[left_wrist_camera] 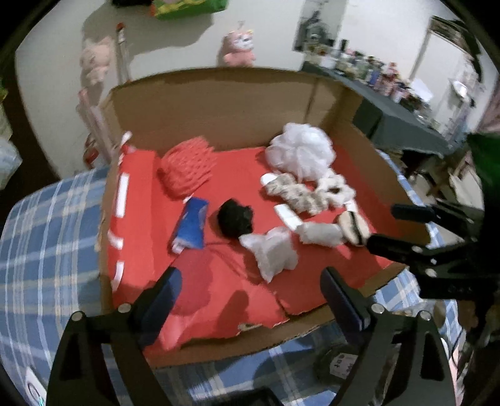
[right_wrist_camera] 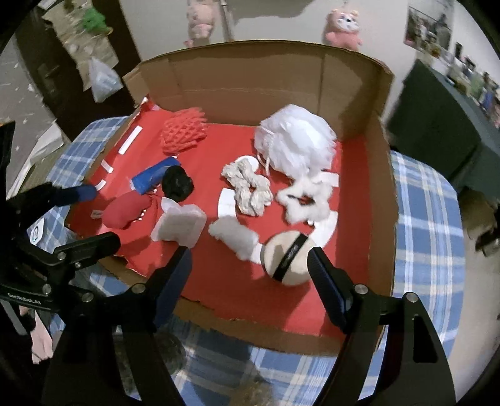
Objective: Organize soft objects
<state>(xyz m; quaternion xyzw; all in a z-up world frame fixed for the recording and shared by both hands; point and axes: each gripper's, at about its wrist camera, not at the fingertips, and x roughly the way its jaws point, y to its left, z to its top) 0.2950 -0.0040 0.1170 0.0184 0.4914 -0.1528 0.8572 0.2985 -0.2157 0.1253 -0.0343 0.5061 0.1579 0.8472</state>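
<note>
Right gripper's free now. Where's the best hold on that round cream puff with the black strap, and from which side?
Come from above with the right gripper. The round cream puff lies flat near the box's front edge, black strap facing up. Pinch across its rim, jaws either side of the strap; it looks soft enough to squash.

Dim, motion-blurred, fisheye-warped w/ vignette

The wall [right_wrist_camera: 275, 25] was pale and unevenly patched, with darker blotches. Two pink plush toys [right_wrist_camera: 342, 26] hung on it, well apart, with a thin pole [left_wrist_camera: 122, 53] upright near the left one. A poster [right_wrist_camera: 429, 29] was fixed at the right. A dark green table [left_wrist_camera: 403, 125], crowded with small bottles [left_wrist_camera: 372, 70], stood along the right side. The surface carried a blue plaid cloth [right_wrist_camera: 428, 212]. A plastic bag [right_wrist_camera: 103, 82] hung by dark furniture [right_wrist_camera: 62, 62] at the left. Lighting was dim.
</note>
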